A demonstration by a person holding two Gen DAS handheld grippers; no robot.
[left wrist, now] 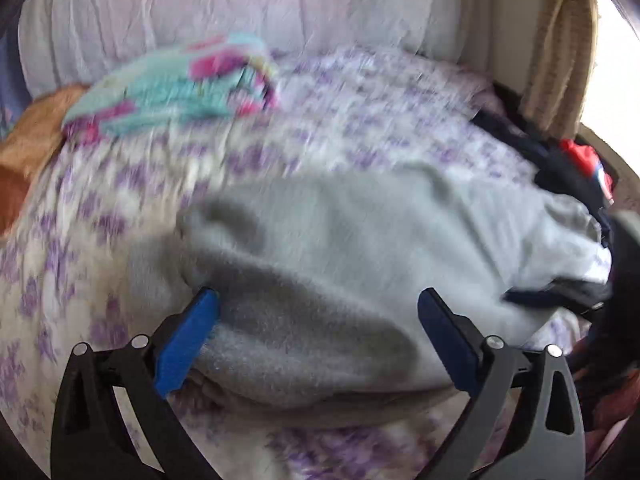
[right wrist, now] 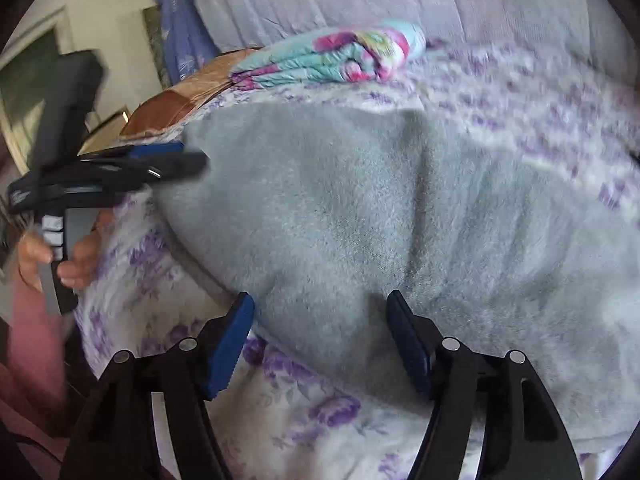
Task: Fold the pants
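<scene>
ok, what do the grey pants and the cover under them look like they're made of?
Grey pants: looks like fleece or plush, matte, with a fuzzy nap visible across the surface. Floral bedspread: seems a thin printed woven fabric, smooth and flat, purple flowers on white; motion blur leaves the weave open.

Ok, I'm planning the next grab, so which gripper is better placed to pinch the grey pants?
Probably left. The left gripper is open with a raised fold of the grey pants between its jaws. The right gripper, also open, sits over a flat edge, partly above the floral bedspread.
</scene>
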